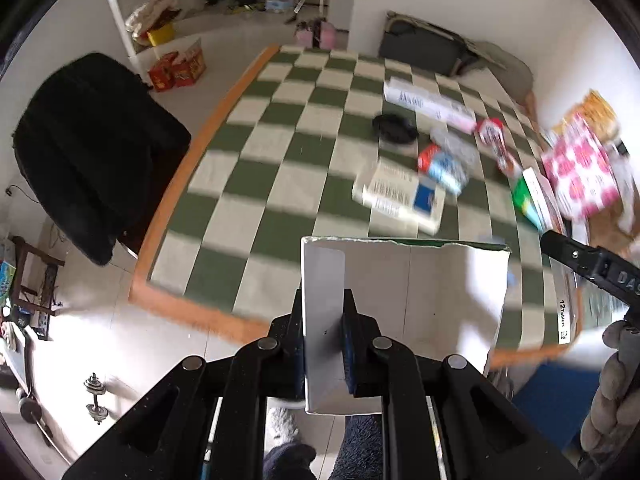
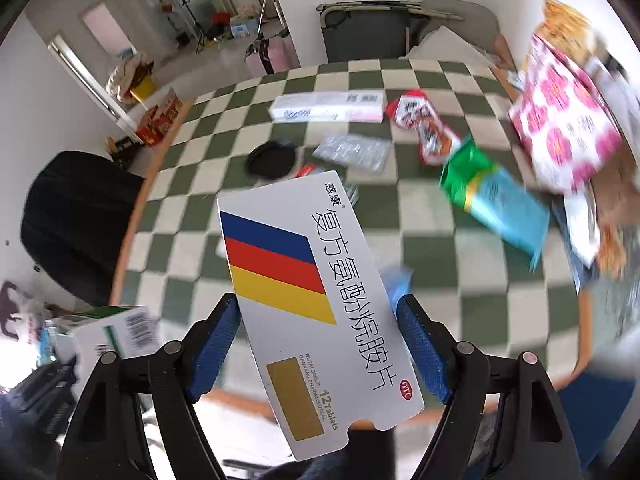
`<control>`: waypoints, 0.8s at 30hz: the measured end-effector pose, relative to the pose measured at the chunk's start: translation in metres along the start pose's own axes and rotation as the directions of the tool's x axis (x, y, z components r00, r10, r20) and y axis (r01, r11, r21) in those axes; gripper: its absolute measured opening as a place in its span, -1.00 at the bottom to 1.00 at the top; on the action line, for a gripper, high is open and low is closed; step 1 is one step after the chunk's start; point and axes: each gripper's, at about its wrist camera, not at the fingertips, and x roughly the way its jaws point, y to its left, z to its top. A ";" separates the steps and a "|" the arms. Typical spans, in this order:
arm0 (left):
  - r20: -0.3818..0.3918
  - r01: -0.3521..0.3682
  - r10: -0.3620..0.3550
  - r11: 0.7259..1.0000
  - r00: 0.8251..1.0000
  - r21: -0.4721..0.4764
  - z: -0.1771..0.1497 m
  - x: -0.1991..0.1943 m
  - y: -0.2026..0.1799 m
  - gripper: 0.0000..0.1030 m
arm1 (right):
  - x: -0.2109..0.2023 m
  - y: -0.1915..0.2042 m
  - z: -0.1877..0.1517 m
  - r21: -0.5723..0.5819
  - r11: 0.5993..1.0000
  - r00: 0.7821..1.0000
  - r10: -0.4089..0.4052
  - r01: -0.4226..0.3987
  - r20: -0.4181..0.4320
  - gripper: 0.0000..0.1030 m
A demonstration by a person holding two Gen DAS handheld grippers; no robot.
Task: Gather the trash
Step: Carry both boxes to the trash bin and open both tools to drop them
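Trash sits in both my tongs. My left gripper [image 1: 323,344] is clamped on 1 wall of an open white carton [image 1: 404,320], mouth up, so I judge it serves as my bin. My right gripper [image 2: 320,344] holds a flat medicine box [image 2: 320,304] tilted between its blue pads [image 2: 420,352], which touch its edges; I judge it is headed for the carton. More litter waits on the green-and-white checked tablecloth [image 1: 280,152]: a long white box [image 2: 326,106], red snack wrappers [image 2: 424,128], a green-blue packet [image 2: 492,200], a black lid [image 2: 271,159]. Beside the table stands a black chair [image 1: 88,152]; boxes clutter the floor beyond.
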 end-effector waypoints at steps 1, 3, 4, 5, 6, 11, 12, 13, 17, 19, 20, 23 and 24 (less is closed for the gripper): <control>-0.022 0.009 -0.009 1.000 1.000 0.003 -0.013 0.000 0.009 -0.78 | -0.004 0.004 -0.016 0.017 1.000 1.000 0.012 -0.012 -0.002 0.58; -0.072 0.015 -0.014 1.000 0.997 0.003 -0.038 0.007 0.027 -0.78 | -0.009 0.015 -0.057 0.063 0.997 0.998 0.049 -0.047 -0.025 0.58; -0.097 0.012 -0.013 1.000 0.995 -0.004 -0.051 0.011 0.036 -0.78 | -0.007 0.020 -0.079 0.087 0.994 0.996 0.074 -0.070 -0.044 0.58; -0.126 0.009 -0.010 1.000 0.992 -0.013 -0.063 0.019 0.046 -0.78 | -0.003 0.025 -0.101 0.110 0.990 0.993 0.095 -0.087 -0.070 0.58; -0.155 0.002 -0.006 1.000 0.988 -0.025 -0.075 0.028 0.055 -0.78 | 0.002 0.027 -0.119 0.125 0.987 0.990 0.110 -0.098 -0.094 0.58; -0.279 -0.025 -0.002 0.995 0.960 -0.093 -0.129 0.095 0.093 -0.77 | 0.059 0.041 -0.215 0.181 0.978 0.959 0.149 -0.106 -0.242 0.58; -0.304 -0.033 -0.001 0.994 0.953 -0.106 -0.139 0.115 0.099 -0.77 | 0.072 0.040 -0.228 0.188 0.976 0.952 0.155 -0.106 -0.266 0.58; -0.324 -0.034 -0.006 0.993 0.946 -0.117 -0.148 0.134 0.103 -0.77 | 0.089 0.040 -0.242 0.199 0.974 0.942 0.161 -0.105 -0.293 0.58; -0.389 -0.054 -0.014 0.985 0.921 -0.161 -0.175 0.225 0.112 -0.77 | 0.176 0.033 -0.296 0.229 0.969 0.907 0.179 -0.095 -0.382 0.58; -0.418 -0.053 -0.026 0.983 0.908 -0.178 -0.187 0.273 0.112 -0.75 | 0.218 0.028 -0.316 0.255 0.963 0.894 0.193 -0.092 -0.404 0.58; -0.430 -0.054 -0.031 0.981 0.902 -0.184 -0.193 0.296 0.112 -0.72 | 0.248 0.025 -0.328 0.272 0.958 0.886 0.200 -0.088 -0.418 0.58; -0.468 -0.047 -0.051 0.980 0.882 -0.194 -0.208 0.362 0.111 -0.64 | 0.319 0.015 -0.356 0.320 0.944 0.870 0.220 -0.077 -0.441 0.58; -0.484 -0.040 -0.059 0.981 0.873 -0.192 -0.214 0.381 0.110 -0.64 | 0.338 0.013 -0.359 0.333 0.940 0.866 0.226 -0.074 -0.446 0.58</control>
